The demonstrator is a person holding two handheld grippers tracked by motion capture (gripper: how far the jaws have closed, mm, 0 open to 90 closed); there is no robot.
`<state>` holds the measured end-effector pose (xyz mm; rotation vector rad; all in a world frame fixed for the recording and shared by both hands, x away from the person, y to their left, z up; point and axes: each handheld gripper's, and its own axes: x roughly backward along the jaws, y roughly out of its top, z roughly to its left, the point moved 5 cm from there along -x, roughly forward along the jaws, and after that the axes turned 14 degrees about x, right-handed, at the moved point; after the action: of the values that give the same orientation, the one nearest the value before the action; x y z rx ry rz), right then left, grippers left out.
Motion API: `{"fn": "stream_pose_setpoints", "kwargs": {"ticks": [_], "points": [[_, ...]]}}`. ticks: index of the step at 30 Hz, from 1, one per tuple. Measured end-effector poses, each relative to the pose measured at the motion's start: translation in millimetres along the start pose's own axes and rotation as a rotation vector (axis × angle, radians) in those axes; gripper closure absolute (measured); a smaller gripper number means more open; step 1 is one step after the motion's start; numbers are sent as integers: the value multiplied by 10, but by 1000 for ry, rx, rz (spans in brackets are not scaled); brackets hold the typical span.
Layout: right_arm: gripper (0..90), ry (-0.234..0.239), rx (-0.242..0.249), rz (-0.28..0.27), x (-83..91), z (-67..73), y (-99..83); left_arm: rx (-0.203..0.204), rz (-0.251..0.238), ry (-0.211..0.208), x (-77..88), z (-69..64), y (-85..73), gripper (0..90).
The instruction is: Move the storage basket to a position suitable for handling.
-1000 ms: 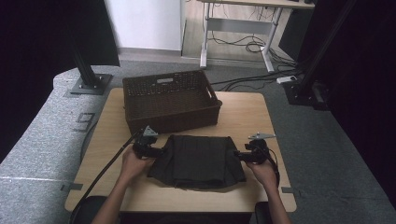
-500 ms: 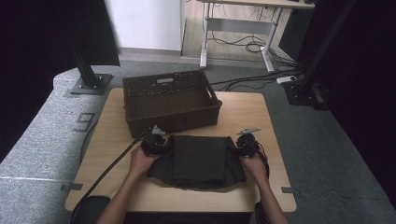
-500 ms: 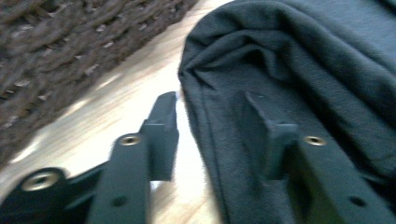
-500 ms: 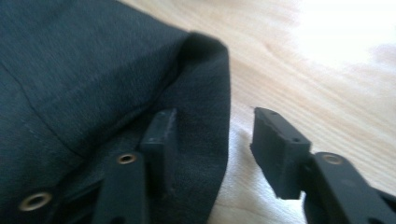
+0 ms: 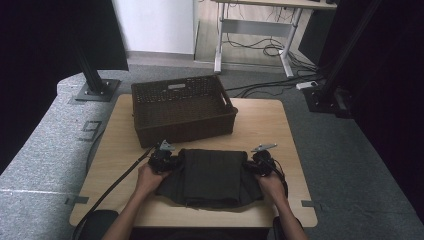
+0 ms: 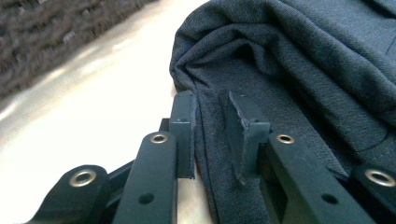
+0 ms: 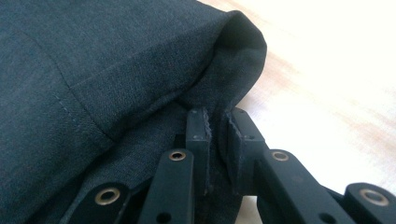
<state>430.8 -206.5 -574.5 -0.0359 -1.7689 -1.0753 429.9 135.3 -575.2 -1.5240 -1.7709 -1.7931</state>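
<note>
While folded, cloth (image 5: 210, 175) between hand-held grippers

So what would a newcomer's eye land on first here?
The folded dark garment near the front edge of the wooden table, with the left gripper and the right gripper each shut on a side edge of it. Right behind it stands a dark woven basket.

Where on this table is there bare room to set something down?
Bare wood lies right of the wicker basket up to the table's far right corner, and left of the basket. The near middle is crowded: the folded dark garment with the left gripper and right gripper clamped on its sides.
</note>
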Motion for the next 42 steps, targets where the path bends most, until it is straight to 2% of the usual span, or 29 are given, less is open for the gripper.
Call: {"fn": "stream_pose_setpoints", "kwargs": {"ticks": [6, 16, 23, 32, 35, 38, 42], "points": [[784, 29, 23, -2, 82, 159, -76, -13, 20, -10, 125, -83, -167, 726], [785, 49, 46, 5, 192, 419, -170, -19, 22, -18, 317, -194, -442, 710], [784, 67, 55, 2, 262, 565, -237, -9, 45, -51, 429, -232, -575, 698], [781, 88, 61, 0, 384, 739, -362, -18, 40, -39, 530, -363, -751, 689], [780, 90, 65, -2, 412, 770, -395, -34, 38, -33, 552, -394, -791, 684], [752, 92, 64, 2, 417, 778, -392, -32, 45, -41, 554, -380, -782, 637], [638, 73, 56, 17, 429, 744, -382, -8, 61, -34, 575, -332, -745, 459]]}}
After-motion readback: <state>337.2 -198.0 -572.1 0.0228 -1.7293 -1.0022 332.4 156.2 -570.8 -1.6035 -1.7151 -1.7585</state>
